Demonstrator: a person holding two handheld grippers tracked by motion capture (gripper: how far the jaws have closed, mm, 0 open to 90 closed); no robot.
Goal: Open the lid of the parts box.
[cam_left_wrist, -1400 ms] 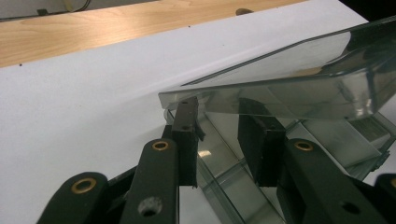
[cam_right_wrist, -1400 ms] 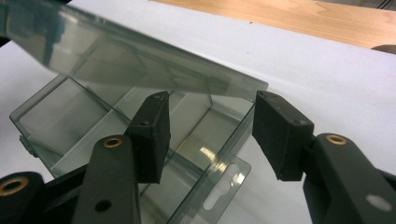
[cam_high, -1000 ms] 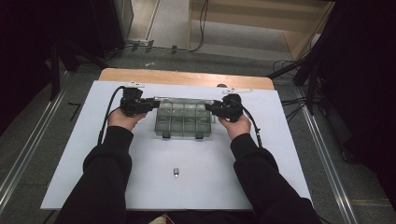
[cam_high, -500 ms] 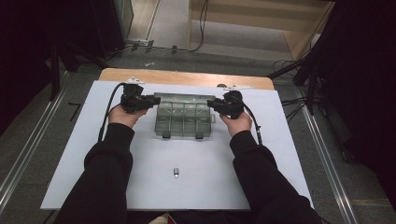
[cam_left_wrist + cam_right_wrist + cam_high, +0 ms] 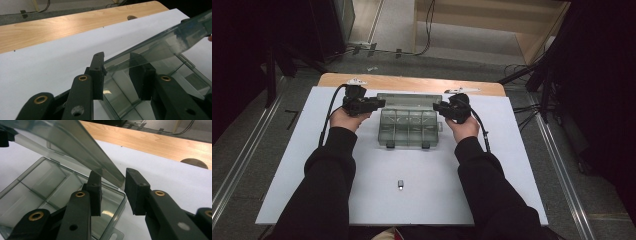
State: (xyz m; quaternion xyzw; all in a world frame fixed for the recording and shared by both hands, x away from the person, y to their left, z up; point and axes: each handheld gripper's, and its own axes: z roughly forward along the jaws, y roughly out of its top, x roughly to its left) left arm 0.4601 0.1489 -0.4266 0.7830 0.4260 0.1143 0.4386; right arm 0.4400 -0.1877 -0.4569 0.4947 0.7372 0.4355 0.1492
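A clear plastic compartment box sits at the middle of the white table top, its lid tilted up at the far side. My left gripper is at the lid's left end and my right gripper at its right end. In the left gripper view the lid runs between the jaws of the left gripper, which stand apart around its thin edge. In the right gripper view the lid's corner lies between the spread jaws of the right gripper, above the box's bare compartments.
A small dark and silver part lies on the white sheet nearer the person. A wooden strip runs along the table's far edge. Cables trail from both grippers.
Both grippers have moved a little toward the far edge, and the box lid has swung up from the base.
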